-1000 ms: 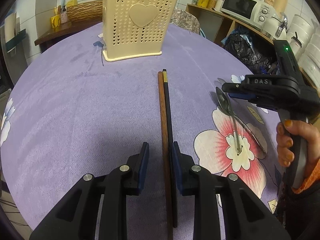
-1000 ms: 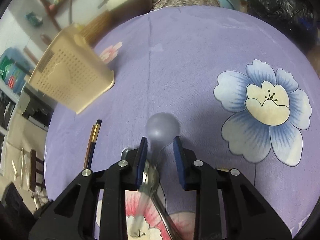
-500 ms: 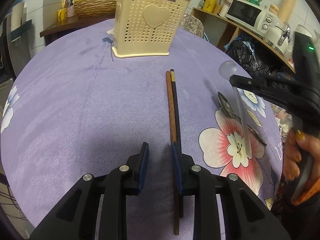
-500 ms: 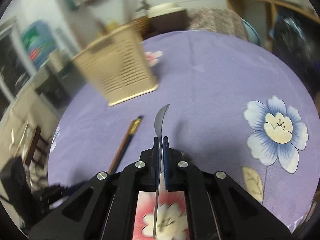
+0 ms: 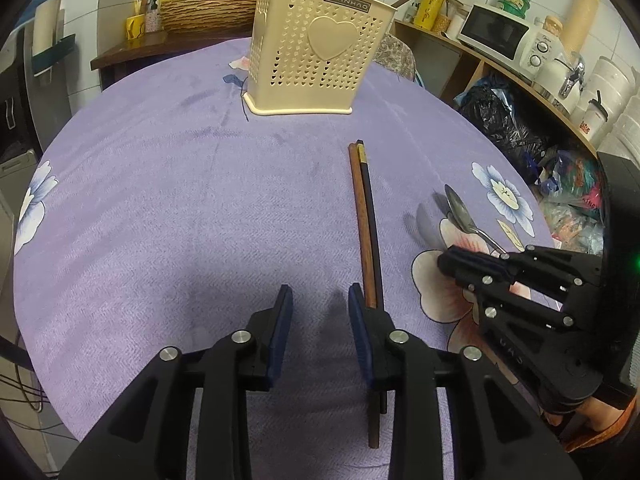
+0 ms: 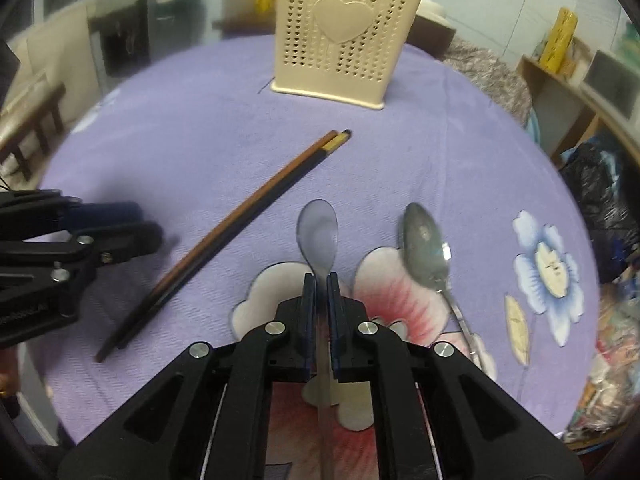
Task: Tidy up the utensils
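**A:** Status on the right gripper [image 6: 321, 284]?

**B:** Fingers were clamped on the handle of a translucent spoon [image 6: 319, 236]. Bowl stuck out past the fingertips, facing the camera, held off the purple tablecloth [image 6: 200, 152]. Handle ran back between the pads toward the camera.

**A:** Left gripper [image 5: 320, 300]?

**B:** Its jaws had just been opening. Fingers were apart with bare cloth between them. The chopsticks [image 5: 366, 220] lay just outside the right-hand finger, touching or nearly touching its outer edge; I couldn't tell which. They were not between the pads.

**A:** Chopsticks' layout?

**B:** Two, side by side and touching, one brown, one dark with a yellow band near the far tip. Flat on the cloth, far tips pointing toward the utensil holder [image 5: 316, 46]. In the right wrist view they ran diagonally, left of the held spoon.

**A:** Holder?

**B:** Cream perforated plastic with a heart on the front, upright at the far side of the table, well apart from both grippers. Several handles already stuck out of the top; which compartments, I couldn't tell.

**A:** Anything else loose?

**B:** One metal spoon [image 6: 426, 240] flat on the cloth, bowl toward the holder, handle across the pink flower print [image 6: 404, 300]. It sat just right of the held spoon in the right wrist view, apart from the gripper. In the left wrist view its bowl showed beyond the right gripper's fingertips.

**A:** Grippers relative to each other?

**B:** Near, not touching. Chopsticks lay between them.
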`<state>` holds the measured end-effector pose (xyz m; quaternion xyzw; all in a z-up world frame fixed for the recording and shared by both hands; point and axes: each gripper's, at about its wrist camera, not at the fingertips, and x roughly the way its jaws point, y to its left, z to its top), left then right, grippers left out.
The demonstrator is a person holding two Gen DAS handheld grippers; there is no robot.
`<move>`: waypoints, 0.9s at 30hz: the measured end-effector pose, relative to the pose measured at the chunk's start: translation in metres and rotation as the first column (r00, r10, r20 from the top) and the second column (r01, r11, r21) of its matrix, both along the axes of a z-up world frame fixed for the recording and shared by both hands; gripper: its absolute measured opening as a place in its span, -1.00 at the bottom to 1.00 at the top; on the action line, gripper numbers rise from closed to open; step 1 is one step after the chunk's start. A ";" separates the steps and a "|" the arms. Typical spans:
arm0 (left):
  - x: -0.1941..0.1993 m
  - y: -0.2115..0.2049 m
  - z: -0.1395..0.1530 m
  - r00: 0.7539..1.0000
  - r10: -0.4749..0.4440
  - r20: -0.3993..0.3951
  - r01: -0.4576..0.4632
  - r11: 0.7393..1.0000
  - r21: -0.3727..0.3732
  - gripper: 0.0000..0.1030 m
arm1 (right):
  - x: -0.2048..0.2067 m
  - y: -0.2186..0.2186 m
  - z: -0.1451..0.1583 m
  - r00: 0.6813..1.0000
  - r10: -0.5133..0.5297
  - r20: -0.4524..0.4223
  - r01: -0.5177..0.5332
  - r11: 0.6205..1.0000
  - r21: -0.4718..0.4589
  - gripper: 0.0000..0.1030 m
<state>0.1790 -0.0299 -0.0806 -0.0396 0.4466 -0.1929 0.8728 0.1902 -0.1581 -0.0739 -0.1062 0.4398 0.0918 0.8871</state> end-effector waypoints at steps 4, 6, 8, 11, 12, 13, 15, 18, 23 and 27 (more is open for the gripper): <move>-0.001 -0.001 0.001 1.000 -0.013 0.003 0.013 1.000 0.009 -0.31 | -0.004 -0.017 0.000 1.000 -0.024 -0.001 0.024 0.997 0.077 -0.47; -0.002 -0.003 0.001 1.000 -0.027 0.001 0.027 1.000 0.012 -0.30 | -0.009 -0.024 0.002 0.999 -0.039 -0.008 0.039 0.991 0.129 0.07; -0.002 -0.006 0.001 0.999 -0.051 -0.005 0.051 0.999 0.012 -0.30 | -0.016 -0.035 0.005 0.998 -0.057 0.005 0.056 0.982 0.179 0.16; -0.003 -0.016 -0.002 0.996 -0.085 -0.010 0.086 0.995 0.041 -0.30 | -0.023 -0.045 0.008 0.997 -0.078 0.019 0.072 0.975 0.212 0.16; -0.004 -0.018 -0.002 0.996 -0.088 -0.005 0.089 0.995 0.050 -0.30 | -0.026 -0.049 0.009 0.996 -0.089 0.021 0.081 0.970 0.230 0.17; -0.004 -0.020 -0.002 0.996 -0.094 -0.002 0.094 0.994 0.059 -0.30 | -0.026 -0.053 0.008 0.995 -0.097 0.020 0.089 0.965 0.245 0.20; -0.003 -0.024 -0.003 0.994 -0.106 -0.005 0.106 0.992 0.067 -0.30 | -0.029 -0.058 0.010 0.994 -0.108 0.017 0.099 0.959 0.264 0.24; -0.004 -0.029 -0.003 0.993 -0.120 -0.004 0.120 0.988 0.101 -0.30 | -0.030 -0.061 0.009 0.993 -0.120 0.016 0.112 0.957 0.267 0.25; -0.006 -0.036 -0.003 0.992 -0.124 0.013 0.120 0.979 0.166 -0.34 | -0.034 -0.065 0.009 0.992 -0.121 0.018 0.111 0.951 0.287 0.25; -0.008 -0.033 -0.003 0.993 -0.121 0.011 0.117 0.979 0.170 -0.34 | -0.037 -0.068 0.010 0.992 -0.123 0.021 0.111 0.948 0.299 0.30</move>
